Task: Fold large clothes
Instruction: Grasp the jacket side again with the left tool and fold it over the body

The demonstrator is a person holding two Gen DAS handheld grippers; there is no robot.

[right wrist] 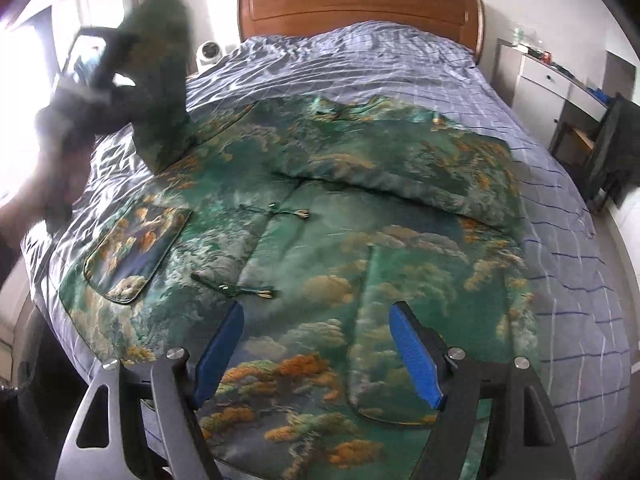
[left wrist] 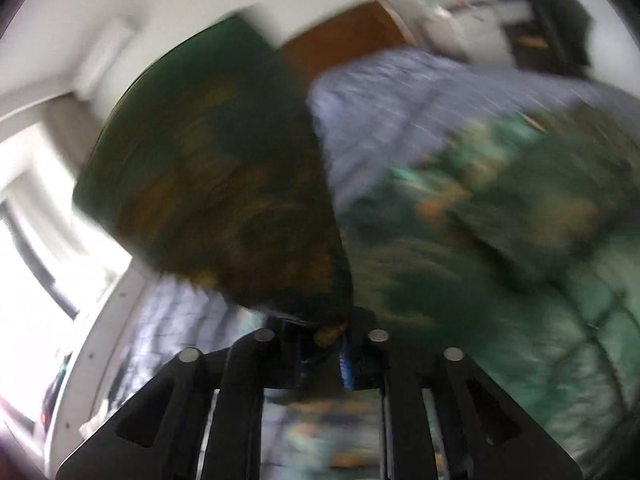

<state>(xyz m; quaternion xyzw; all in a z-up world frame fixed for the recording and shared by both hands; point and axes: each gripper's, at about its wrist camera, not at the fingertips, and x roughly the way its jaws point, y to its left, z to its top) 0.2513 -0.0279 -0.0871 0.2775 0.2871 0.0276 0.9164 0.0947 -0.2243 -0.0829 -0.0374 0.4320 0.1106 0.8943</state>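
Note:
A large green jacket (right wrist: 320,208) printed with clouds and orange trees lies spread on the bed, front up, one sleeve folded across its chest. My left gripper (left wrist: 326,336) is shut on the other sleeve (left wrist: 216,184) and holds it lifted in the air; that view is blurred. In the right wrist view the left gripper (right wrist: 120,46) shows at the far left, above the bed's edge, with the sleeve (right wrist: 160,80) hanging from it. My right gripper (right wrist: 316,312) is open and empty, just above the jacket's lower hem.
The bed has a blue-grey checked cover (right wrist: 560,240) and a wooden headboard (right wrist: 360,8). A white nightstand (right wrist: 540,80) and a dark chair (right wrist: 612,152) stand to the right. A small white fan (right wrist: 210,52) and a bright window (left wrist: 24,240) are at the left.

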